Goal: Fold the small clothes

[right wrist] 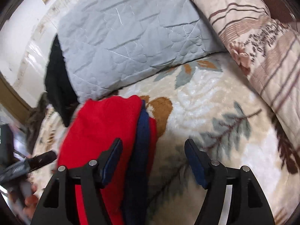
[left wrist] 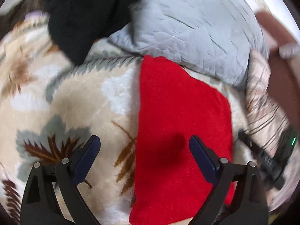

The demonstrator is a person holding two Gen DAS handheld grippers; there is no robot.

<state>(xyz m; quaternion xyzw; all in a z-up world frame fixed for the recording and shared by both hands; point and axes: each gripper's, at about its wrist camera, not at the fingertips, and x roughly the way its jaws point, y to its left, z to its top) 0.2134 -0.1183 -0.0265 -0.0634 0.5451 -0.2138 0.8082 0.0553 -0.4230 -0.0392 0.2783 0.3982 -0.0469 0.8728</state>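
— Left gripper [left wrist: 143,146]?

— Wide open, holding nothing. Pointing forward and down over the blanket [left wrist: 61,101], one finger above the beige plush, the other above the red cloth [left wrist: 180,123]. Not clear whether touching the cloth or only hovering (a dark shadow on the red between the fingers).

— And the right gripper [right wrist: 153,150]?

— Also spread wide, empty. Left finger over the red cloth [right wrist: 101,131], right finger over the blanket [right wrist: 215,116] with the leaf pattern. Tilted down toward the bed, same as the other. Seen also from the left wrist camera as a black blurred body at the right edge [left wrist: 268,161], just beside the cloth's right border.

— Where is the cloth lying?

— Flat on the blanket, folded into a long narrow shape, far end close to the grey pillow [left wrist: 189,28]. Navy band [right wrist: 142,136] along its right edge in the right wrist view. Cloth between the two grippers, partly under both.

— Other things around?

— Black garment [left wrist: 84,18] at the far left, beside the grey pillow. Striped pillow [right wrist: 262,43] at the right, resting on the blanket. Part of the left gripper body and some fingers of the hand [right wrist: 28,200] visible at the lower left of the right wrist view (blurred).
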